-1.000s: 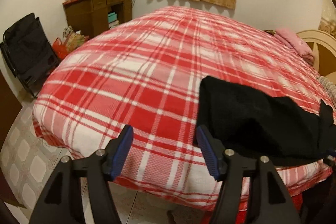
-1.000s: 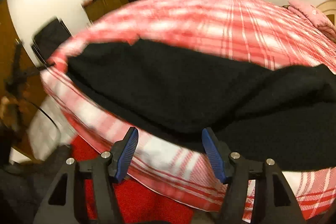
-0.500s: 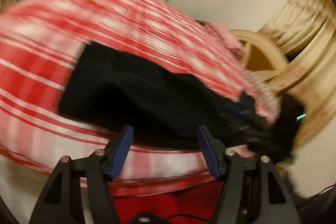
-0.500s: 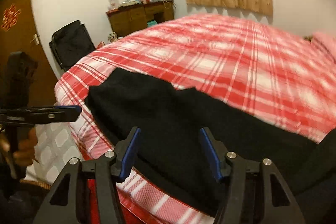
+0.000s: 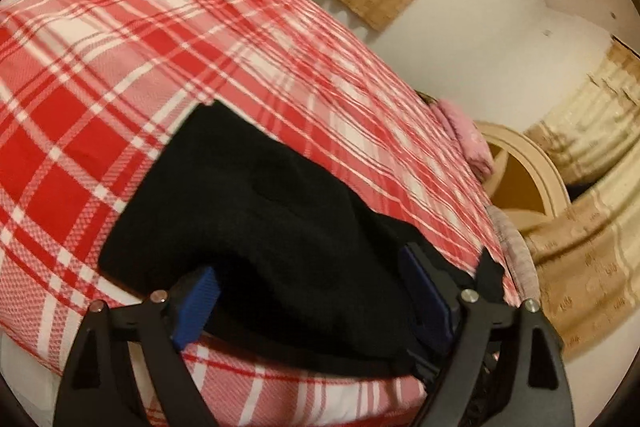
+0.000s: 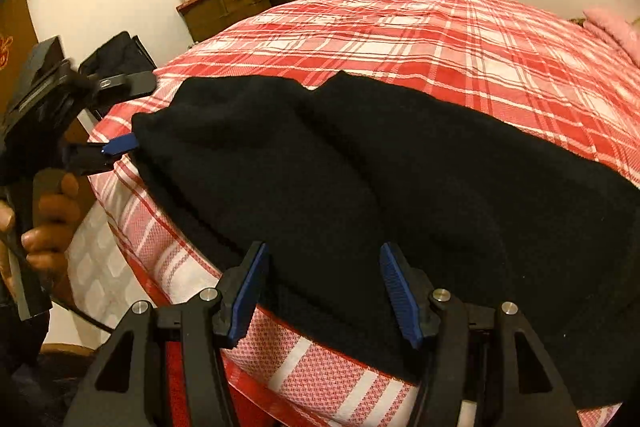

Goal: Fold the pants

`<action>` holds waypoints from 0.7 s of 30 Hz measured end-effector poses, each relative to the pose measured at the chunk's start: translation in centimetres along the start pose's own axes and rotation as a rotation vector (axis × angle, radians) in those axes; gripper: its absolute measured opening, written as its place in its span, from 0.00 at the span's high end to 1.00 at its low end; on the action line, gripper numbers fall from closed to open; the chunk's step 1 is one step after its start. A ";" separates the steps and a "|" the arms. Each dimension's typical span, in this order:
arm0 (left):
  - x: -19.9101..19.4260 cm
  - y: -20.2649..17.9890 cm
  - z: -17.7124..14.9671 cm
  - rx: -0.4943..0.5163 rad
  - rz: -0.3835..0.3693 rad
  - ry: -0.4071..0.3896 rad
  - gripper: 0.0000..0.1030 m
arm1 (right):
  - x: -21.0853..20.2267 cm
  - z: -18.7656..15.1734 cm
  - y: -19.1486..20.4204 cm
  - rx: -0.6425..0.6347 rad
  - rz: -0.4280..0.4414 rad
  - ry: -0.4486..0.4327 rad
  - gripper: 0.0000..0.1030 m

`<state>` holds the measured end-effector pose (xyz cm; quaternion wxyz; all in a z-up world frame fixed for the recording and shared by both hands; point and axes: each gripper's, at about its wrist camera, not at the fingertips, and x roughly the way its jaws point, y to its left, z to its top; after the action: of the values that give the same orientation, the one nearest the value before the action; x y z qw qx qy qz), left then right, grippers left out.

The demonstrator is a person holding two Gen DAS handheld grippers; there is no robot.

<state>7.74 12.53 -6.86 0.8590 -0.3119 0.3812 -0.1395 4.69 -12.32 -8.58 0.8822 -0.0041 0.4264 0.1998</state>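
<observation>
I see the black pants [image 6: 392, 179] lying along the near edge of the bed [image 6: 460, 39], on its red plaid cover. My left tongs [image 5: 316, 297] are spreading their jaws, which straddle the end of the pants, the cloth lying between the blue pads [image 5: 198, 305] without being pinched. My right tongs [image 6: 324, 291] hang parted over the pants' near edge, gripping nothing. From the right camera I can see a hand [image 6: 48, 223] holding the left tool.
</observation>
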 end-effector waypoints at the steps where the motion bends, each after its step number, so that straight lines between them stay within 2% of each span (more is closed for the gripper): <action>1: -0.1 0.1 0.0 -0.003 0.033 -0.025 0.28 | -0.1 0.0 -0.1 0.008 0.007 0.001 0.42; 2: -0.5 0.2 -0.1 0.008 0.058 -0.036 0.42 | -0.1 0.0 -0.4 0.017 0.014 0.001 0.42; 3: -0.8 0.1 0.0 0.035 0.094 -0.048 0.50 | -0.1 0.0 -0.6 0.029 0.024 0.001 0.42; 4: -1.1 0.0 0.2 0.065 0.121 -0.062 0.72 | -0.2 -0.1 -0.7 0.039 0.032 0.001 0.42; 5: -1.3 -0.2 0.3 0.092 0.142 -0.073 0.84 | -0.3 -0.1 -0.8 0.049 0.038 -0.001 0.42; 8: -2.3 0.0 0.1 0.151 0.206 -0.099 0.84 | -0.4 -0.1 -0.9 0.075 0.060 -0.007 0.42; 11: -2.3 0.9 -0.5 0.178 0.281 -0.081 0.84 | -0.3 -0.5 -0.4 0.065 0.052 -0.012 0.42; 15: -2.7 2.0 -1.2 0.226 0.325 -0.045 0.74 | 0.0 -0.7 0.7 0.003 0.006 -0.009 0.41; 16: -3.1 2.1 -1.0 0.224 0.323 -0.036 0.65 | 0.0 -0.6 0.9 -0.010 -0.003 -0.007 0.41; 17: -3.8 2.3 -0.6 0.214 0.344 -0.039 0.41 | 0.0 -0.6 1.1 -0.026 -0.013 -0.004 0.41; 18: -4.1 2.1 -0.3 0.207 0.373 -0.050 0.26 | 0.1 -0.6 1.1 -0.032 -0.017 -0.003 0.41; 19: -5.5 2.4 0.1 0.194 0.445 -0.102 0.14 | 0.1 -0.7 1.2 -0.038 -0.019 -0.003 0.40; 21: -7.0 2.4 0.6 0.187 0.498 -0.166 0.14 | 0.2 -0.7 1.1 -0.038 -0.012 -0.006 0.36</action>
<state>3.49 17.96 -4.13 0.9202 -0.1385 0.3600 0.0674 3.85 -11.39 -9.00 0.8843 -0.0229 0.4200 0.2028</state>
